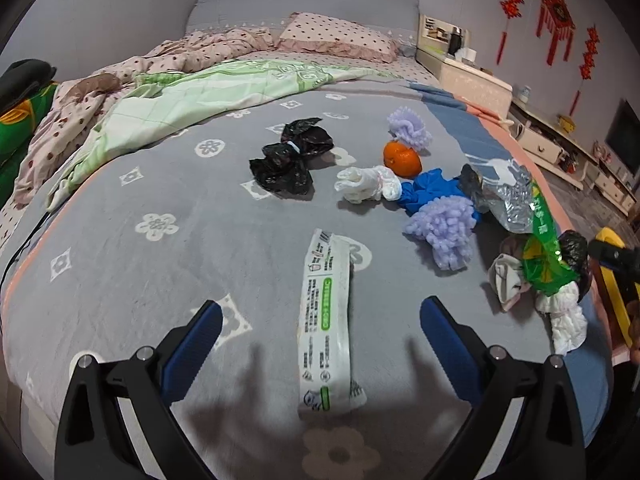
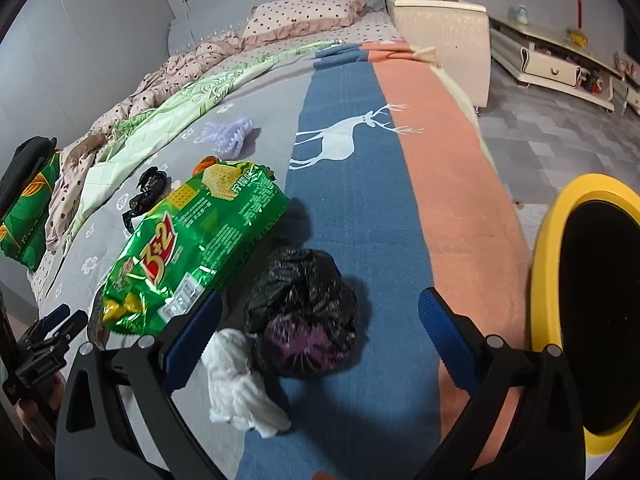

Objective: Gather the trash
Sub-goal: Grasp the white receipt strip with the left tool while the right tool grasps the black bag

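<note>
Trash lies spread over the bed point(image 1: 168, 264), and I go through it from left to right as my two cameras show it.

Farthest left in the left wrist view is a crumpled black plastic bag point(image 1: 291, 156), well apart from my fingers. Next comes the long white wrapper point(image 1: 326, 320) with green print, flat on the grey blanket, directly between the fingers of the left gripper point(image 1: 320, 344). These fingers are spread wide and hold nothing. I judge this wrapper to be very light, thin and a little slippery. Because it lies flat, I would pinch it across its narrow width near the closer end, pressing a little into the soft blanket so the film lifts.

More to the right are a white glove point(image 1: 366, 184), an orange point(image 1: 402, 158), a blue cloth point(image 1: 434, 192) and lilac fluffy pieces point(image 1: 444, 232).

In the right wrist view, the green biscuit packet point(image 2: 192, 240) lies at the left, just beside a white crumpled tissue point(image 2: 240, 380) and a black bag bundle point(image 2: 308, 316). The right gripper point(image 2: 320, 344) is also wide open and empty, and the bundle sits between its fingers. The bundle seems soft and compressible, so I would squeeze it at the middle. A yellow-rimmed bin point(image 2: 548, 264) stands at the far right, beside the bed edge.
</note>
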A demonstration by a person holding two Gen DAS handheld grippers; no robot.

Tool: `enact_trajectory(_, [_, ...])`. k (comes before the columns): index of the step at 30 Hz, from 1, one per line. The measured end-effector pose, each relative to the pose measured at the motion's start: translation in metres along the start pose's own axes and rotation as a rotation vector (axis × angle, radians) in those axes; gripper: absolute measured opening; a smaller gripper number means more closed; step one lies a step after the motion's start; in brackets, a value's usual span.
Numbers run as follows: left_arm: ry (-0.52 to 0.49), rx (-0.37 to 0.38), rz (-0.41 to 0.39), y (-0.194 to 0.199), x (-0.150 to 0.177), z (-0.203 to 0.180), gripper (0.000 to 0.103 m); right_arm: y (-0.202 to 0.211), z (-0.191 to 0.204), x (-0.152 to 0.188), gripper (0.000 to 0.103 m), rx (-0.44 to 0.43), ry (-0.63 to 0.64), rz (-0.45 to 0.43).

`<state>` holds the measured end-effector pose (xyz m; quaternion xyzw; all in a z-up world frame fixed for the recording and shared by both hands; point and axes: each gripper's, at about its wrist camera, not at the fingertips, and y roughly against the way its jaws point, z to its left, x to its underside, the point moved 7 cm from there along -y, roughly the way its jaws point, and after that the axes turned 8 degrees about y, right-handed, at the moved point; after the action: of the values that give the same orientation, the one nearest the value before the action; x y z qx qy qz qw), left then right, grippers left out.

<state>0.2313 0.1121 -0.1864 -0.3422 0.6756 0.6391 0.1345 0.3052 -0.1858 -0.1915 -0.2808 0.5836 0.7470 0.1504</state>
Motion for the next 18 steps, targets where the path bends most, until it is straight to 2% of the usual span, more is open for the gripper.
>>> enact_trajectory(1, [-0.008, -0.002, 0.004, -0.003, 0.001, -0.001, 0.094, -0.004, 0.001, -0.001, 0.091, -0.003, 0.002, 0.004])
enact_trajectory(3, [-0.016, -0.003, 0.021, -0.012, 0.001, -0.002, 0.089, -0.011, 0.001, -0.001, 0.081, -0.008, 0.002, 0.013])
enact_trajectory(6, [-0.030, -0.012, 0.047, -0.025, 0.005, -0.003, 0.081, -0.021, 0.005, 0.002, 0.078, -0.012, 0.025, 0.026])
enact_trajectory(11, [-0.007, -0.017, 0.111, -0.048, 0.013, -0.001, 0.051, -0.039, 0.006, 0.008, 0.067, -0.034, 0.039, 0.065])
enact_trajectory(14, [-0.030, -0.042, 0.084, -0.049, 0.012, -0.003, 0.036, -0.042, 0.011, 0.005, 0.050, -0.064, 0.057, 0.057])
enact_trajectory(18, [-0.034, -0.064, 0.080, -0.050, 0.013, -0.002, 0.024, -0.039, 0.016, 0.006, 0.041, -0.091, 0.074, 0.046])
